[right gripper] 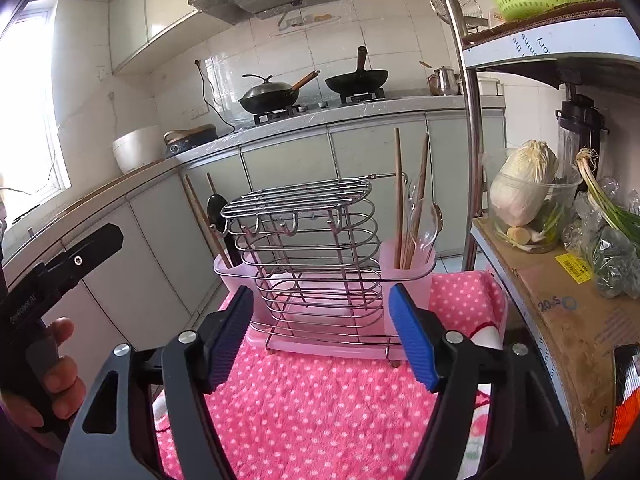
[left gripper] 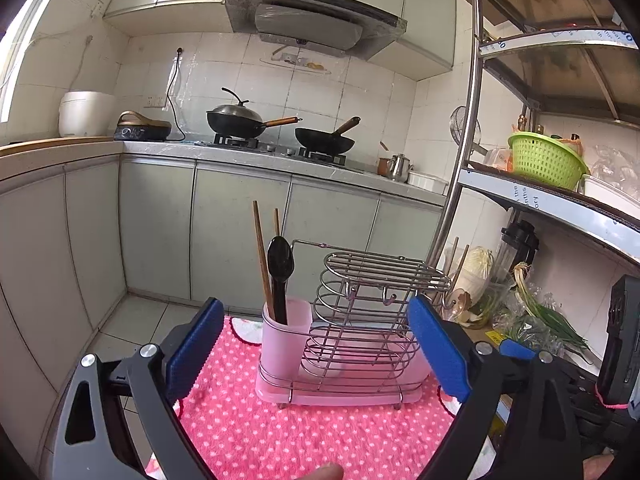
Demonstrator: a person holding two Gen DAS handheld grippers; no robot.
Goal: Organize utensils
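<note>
A wire utensil rack [left gripper: 360,320] [right gripper: 308,248] on a pink tray stands on a pink dotted cloth [left gripper: 304,436] [right gripper: 320,408]. Its left pink cup [left gripper: 286,332] [right gripper: 232,272] holds wooden chopsticks [left gripper: 262,260] and a black spoon [left gripper: 281,260] [right gripper: 217,208]. The right pink cup [right gripper: 408,272] holds chopsticks [right gripper: 399,196] and clear plastic spoons [right gripper: 426,228]. My left gripper [left gripper: 316,344] is open in front of the rack, nothing between its blue pads. My right gripper [right gripper: 320,332] is open too, close to the rack's base, empty.
A metal shelf unit [left gripper: 552,200] [right gripper: 540,280] stands at the right with a green basket [left gripper: 544,160], cabbage [right gripper: 520,184] and green onions [right gripper: 608,204]. Counter with two woks [left gripper: 280,128] lies beyond. A person's hand [right gripper: 60,376] holds the other gripper at the left.
</note>
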